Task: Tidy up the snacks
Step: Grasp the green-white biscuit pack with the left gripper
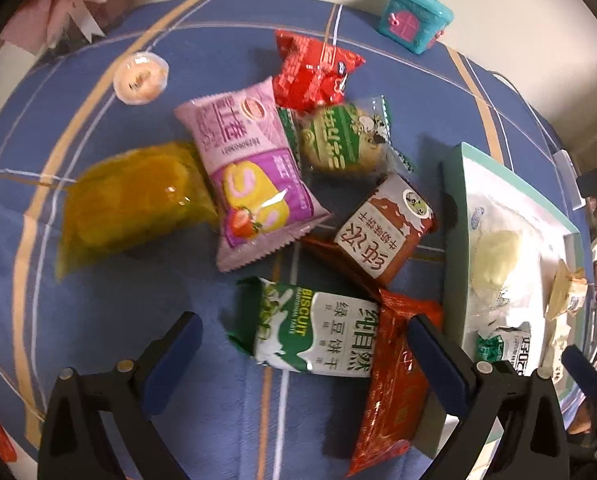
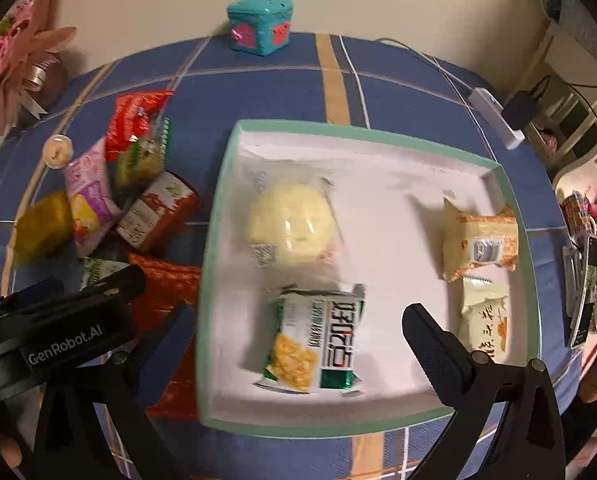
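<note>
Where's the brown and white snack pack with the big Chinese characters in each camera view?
Left wrist: the brown and white snack pack lies right of center, beside the tray's left wall.
Right wrist: the same pack sits left of center, at the pile's right edge, near the tray's left rim.
Shared landmark: the teal toy box at the table's far edge.

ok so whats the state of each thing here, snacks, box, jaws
left gripper: jaws open, empty, over the green biscuit pack
right gripper: jaws open, empty, over the box
box: open, partly filled, four packs inside
green biscuit pack: sealed, lying on the cloth outside the box
purple cake pack: sealed, outside, overlapping the yellow pack
yellow pack: outside, lying flat
jelly cup: sealed, apart from the pile
</note>
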Demonstrator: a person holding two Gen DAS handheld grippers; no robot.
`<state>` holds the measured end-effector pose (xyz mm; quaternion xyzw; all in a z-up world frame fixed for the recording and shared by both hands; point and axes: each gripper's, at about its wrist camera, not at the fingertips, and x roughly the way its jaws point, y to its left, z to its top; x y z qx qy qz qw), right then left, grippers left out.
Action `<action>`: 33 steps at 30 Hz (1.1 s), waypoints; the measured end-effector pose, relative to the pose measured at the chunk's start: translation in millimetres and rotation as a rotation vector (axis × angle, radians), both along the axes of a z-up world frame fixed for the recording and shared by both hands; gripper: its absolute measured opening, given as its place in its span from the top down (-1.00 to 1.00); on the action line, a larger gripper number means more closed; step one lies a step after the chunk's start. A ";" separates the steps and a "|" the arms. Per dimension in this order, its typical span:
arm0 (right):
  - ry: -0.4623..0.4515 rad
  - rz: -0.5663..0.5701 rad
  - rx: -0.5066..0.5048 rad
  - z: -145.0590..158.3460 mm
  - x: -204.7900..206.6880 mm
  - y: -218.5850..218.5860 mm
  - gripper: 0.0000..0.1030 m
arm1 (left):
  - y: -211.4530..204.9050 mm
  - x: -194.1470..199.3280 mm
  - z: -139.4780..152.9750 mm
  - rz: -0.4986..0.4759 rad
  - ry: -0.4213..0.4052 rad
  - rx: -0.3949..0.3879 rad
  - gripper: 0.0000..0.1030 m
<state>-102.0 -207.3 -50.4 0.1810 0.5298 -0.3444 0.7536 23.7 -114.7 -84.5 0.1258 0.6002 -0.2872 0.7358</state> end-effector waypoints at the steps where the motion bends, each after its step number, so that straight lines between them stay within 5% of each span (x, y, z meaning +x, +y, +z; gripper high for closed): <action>1: 0.009 -0.008 -0.005 -0.1 -1.4 -2.0 -1.00 | -1.0 -0.1 -2.7 0.007 0.003 0.001 -1.00; 13: 0.007 -0.057 -0.023 10.1 -13.6 -11.1 -1.00 | 13.8 0.2 -19.4 0.071 0.027 0.028 -1.00; 17: 0.000 -0.056 -0.007 9.1 -12.5 -9.7 -1.00 | 25.9 4.8 -24.0 0.106 -0.045 0.151 -1.00; 20: -0.006 -0.050 -0.002 10.5 -10.9 -7.6 -1.00 | 40.8 11.5 -34.1 0.144 -0.010 0.180 -1.00; 27: -0.048 0.021 0.038 10.6 4.0 10.7 -1.00 | 69.4 22.7 -33.6 0.228 -0.004 0.188 -0.99; 33: -0.135 0.146 0.103 11.4 24.8 39.3 -0.98 | 91.2 32.4 -33.3 0.287 0.026 0.145 -0.73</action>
